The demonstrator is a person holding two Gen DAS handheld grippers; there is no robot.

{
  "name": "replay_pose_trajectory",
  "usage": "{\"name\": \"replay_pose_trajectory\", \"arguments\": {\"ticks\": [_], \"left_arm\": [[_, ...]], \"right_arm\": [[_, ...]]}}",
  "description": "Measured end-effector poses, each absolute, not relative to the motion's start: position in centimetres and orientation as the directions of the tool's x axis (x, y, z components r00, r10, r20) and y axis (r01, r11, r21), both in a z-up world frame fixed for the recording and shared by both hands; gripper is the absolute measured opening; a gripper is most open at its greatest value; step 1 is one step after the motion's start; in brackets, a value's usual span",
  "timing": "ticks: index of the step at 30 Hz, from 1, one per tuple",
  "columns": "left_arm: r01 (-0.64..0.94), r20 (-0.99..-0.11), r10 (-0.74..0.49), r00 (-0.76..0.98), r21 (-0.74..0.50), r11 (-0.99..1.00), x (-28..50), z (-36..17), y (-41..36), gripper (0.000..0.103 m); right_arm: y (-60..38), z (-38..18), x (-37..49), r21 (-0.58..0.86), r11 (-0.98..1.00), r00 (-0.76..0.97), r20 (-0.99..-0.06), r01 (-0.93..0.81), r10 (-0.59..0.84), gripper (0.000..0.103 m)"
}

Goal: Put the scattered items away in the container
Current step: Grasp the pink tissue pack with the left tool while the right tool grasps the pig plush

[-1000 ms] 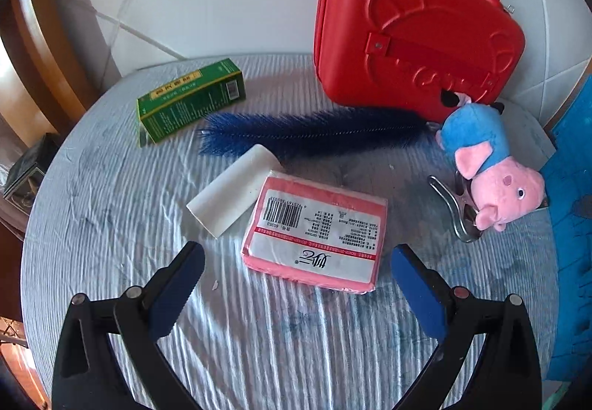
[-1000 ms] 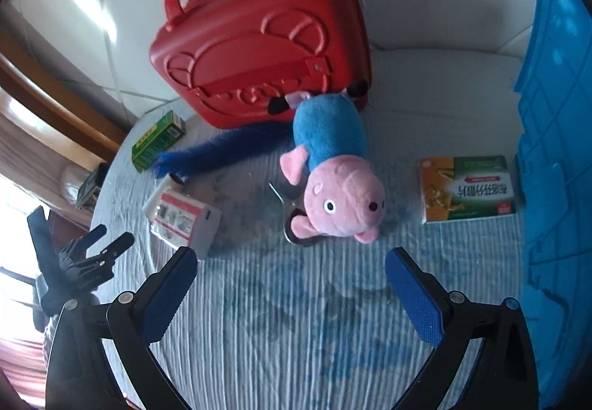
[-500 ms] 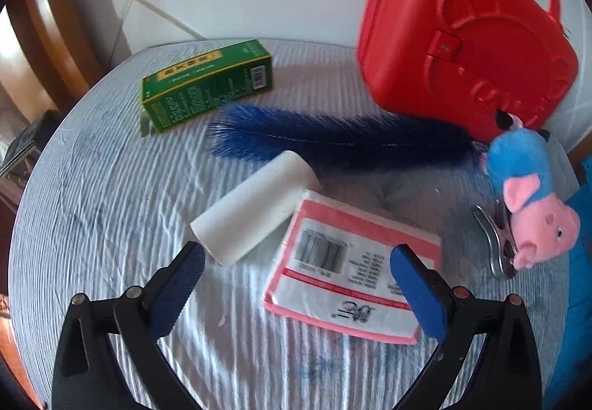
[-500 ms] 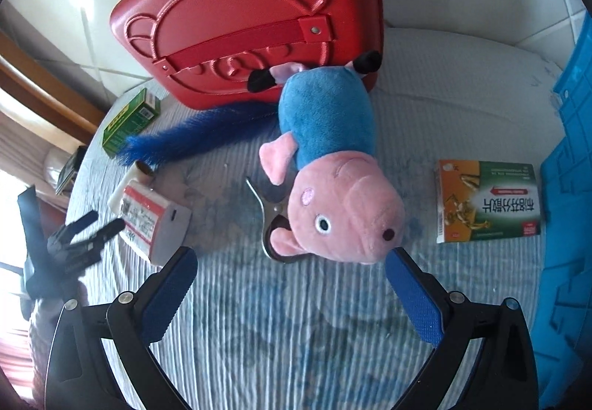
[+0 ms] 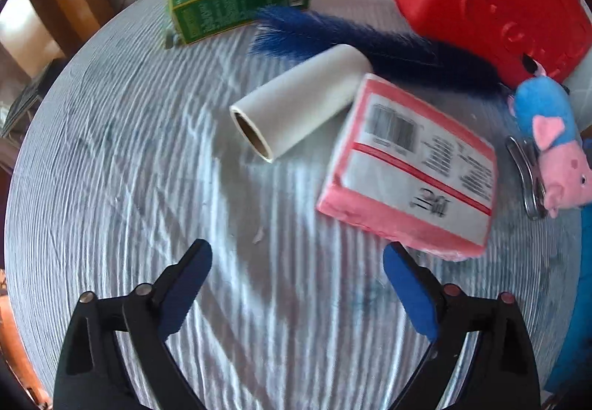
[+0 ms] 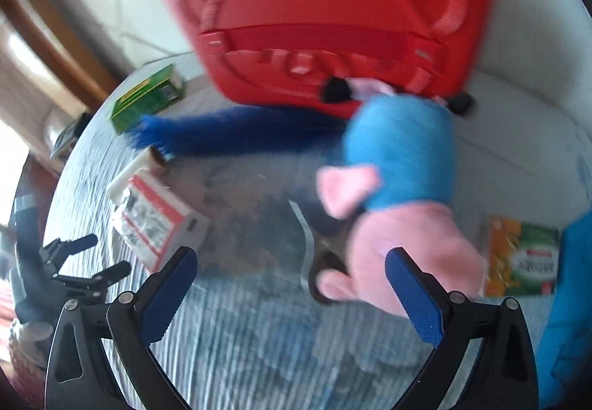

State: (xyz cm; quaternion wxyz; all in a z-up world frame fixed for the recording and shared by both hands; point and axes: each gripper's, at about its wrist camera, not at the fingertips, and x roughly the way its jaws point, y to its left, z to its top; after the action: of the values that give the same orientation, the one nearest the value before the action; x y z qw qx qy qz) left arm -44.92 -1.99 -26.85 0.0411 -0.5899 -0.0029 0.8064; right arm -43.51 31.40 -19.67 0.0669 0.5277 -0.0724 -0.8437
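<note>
1. Two grippers, both spread and holding nothing: left gripper [image 5: 298,284], right gripper [image 6: 290,288].
2. White roll [image 5: 301,103]: straight ahead of the left gripper, apart from it, touching the pink packet [image 5: 410,166] ahead-right.
3. Plush pig [image 6: 399,210]: just ahead of the right gripper, lying over metal scissors [image 6: 322,254]; view blurred.
4. Red case [image 6: 333,14]: beyond the pig, shut. Blue crate [image 6: 573,299] at far right, likely the container.
5. Step: approach, nothing gripped. Next: advance until each item sits between the jaws, then close.
</note>
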Motion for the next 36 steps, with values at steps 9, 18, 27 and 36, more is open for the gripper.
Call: {"name": "replay_pose_trajectory", "arguments": {"ticks": [9, 18, 27, 36], "left_arm": [[-0.019, -0.939, 0.076, -0.335, -0.074, -0.997, -48.8, -27.2, -2.4, 0.080], [-0.052, -0.899, 0.107, -0.424, -0.094, -0.994, -48.3, -22.9, 0.1, 0.080], [-0.254, -0.921, 0.158, -0.356, -0.067, -0.965, -46.1, -22.5, 7.5, 0.083], [-0.245, -0.964, 0.053, -0.262, 0.013, -0.970, -49.4, -27.6, 9.6, 0.092]], "right_arm": [[25.4, -26.2, -51.3, 0.038, -0.996, -0.342, -0.937, 0.084, -0.064, 0.079], [24.3, -26.8, -45.9, 0.196, -0.966, -0.268, -0.934, 0.167, -0.236, 0.079], [34.1, -19.3, -42.0, 0.172, -0.985, -0.453, -0.880, -0.026, -0.142, 0.103], [41.8, -20.9, -43.6, 0.145, -0.967, -0.381, -0.923, -0.209, -0.056, 0.103]]}}
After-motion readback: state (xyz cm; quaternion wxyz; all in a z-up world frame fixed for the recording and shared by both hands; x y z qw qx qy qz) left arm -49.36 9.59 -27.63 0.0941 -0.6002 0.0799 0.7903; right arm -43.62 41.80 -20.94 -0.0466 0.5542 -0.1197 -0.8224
